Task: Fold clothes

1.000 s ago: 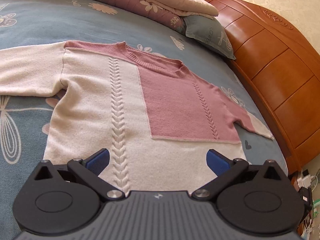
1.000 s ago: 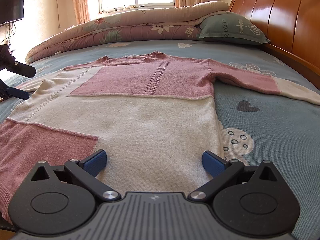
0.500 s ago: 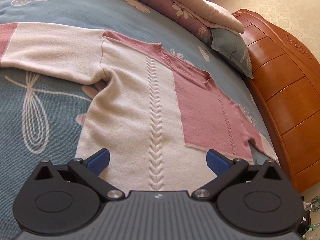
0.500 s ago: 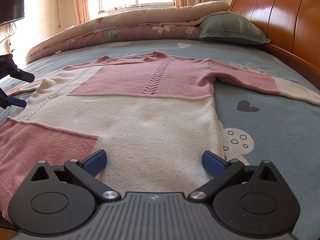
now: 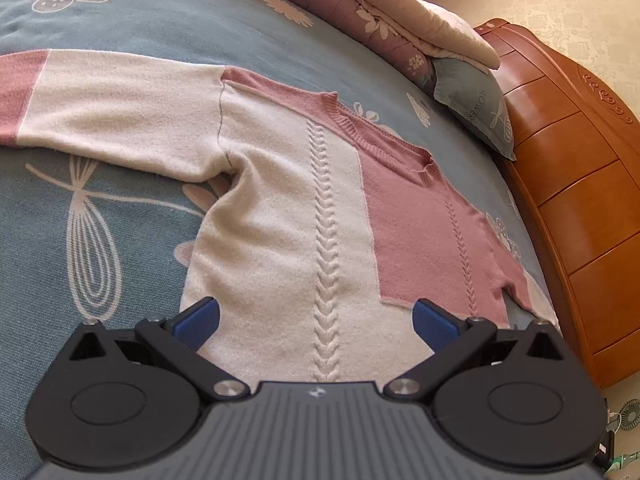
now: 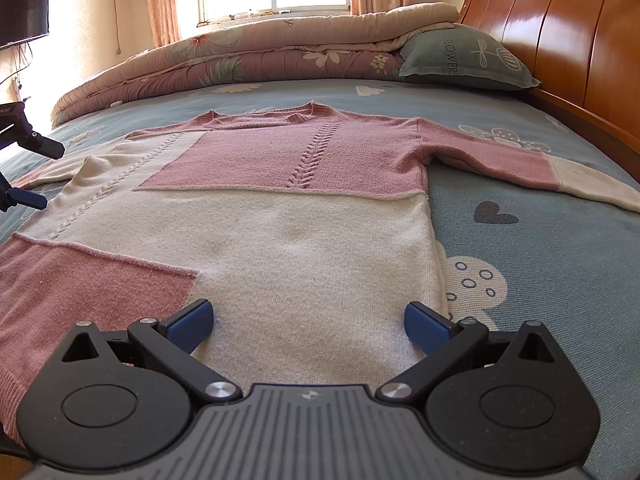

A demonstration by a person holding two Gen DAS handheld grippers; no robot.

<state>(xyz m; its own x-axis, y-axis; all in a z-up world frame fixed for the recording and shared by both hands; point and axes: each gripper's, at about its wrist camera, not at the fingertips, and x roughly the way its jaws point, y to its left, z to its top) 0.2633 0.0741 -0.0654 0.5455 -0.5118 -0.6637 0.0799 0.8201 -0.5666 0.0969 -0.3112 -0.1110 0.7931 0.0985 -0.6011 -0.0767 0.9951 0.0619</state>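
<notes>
Left wrist view: one knitted sweater (image 5: 288, 216), cream and pink in blocks, laid flat and face up on a blue-grey patterned bedsheet (image 5: 100, 240); near sleeve (image 5: 104, 108) stretched straight out to the side, cream with a pink cuff end; far sleeve mostly hidden past the pink chest panel. Neckline (image 5: 384, 140) points toward the folded quilt (image 5: 380, 16) and pillow (image 5: 476, 100) by the wooden headboard (image 5: 580, 184). Left gripper (image 5: 316, 316): fingers spread wide, nothing between them, poised above the cream side of the body near its side edge; whether it touches the knit cannot be told. Right wrist view: same sweater (image 6: 280, 220) seen from the hem end, body spread its full width, no panel turned over, no crease from a fold visible; right-hand sleeve (image 6: 500, 160) extended outward across the sheet, pink then cream at the end. Right gripper (image 6: 308, 320): fingers spread wide, holding nothing, sitting low at the hem with cream fabric showing between the blue pads (image 6: 192, 322); contact not determinable. The left gripper (image 6: 24, 172) appears at the frame's left edge, beside the sweater's other side, also agape. Status, as judged: garment laid out and smoothed, ready; no fold made. Outstanding: both sleeves to bring in over the body, sides to turn inward, then hem to fold up toward the neckline. Only one garment is visible; others, if any, are out of frame.
</notes>
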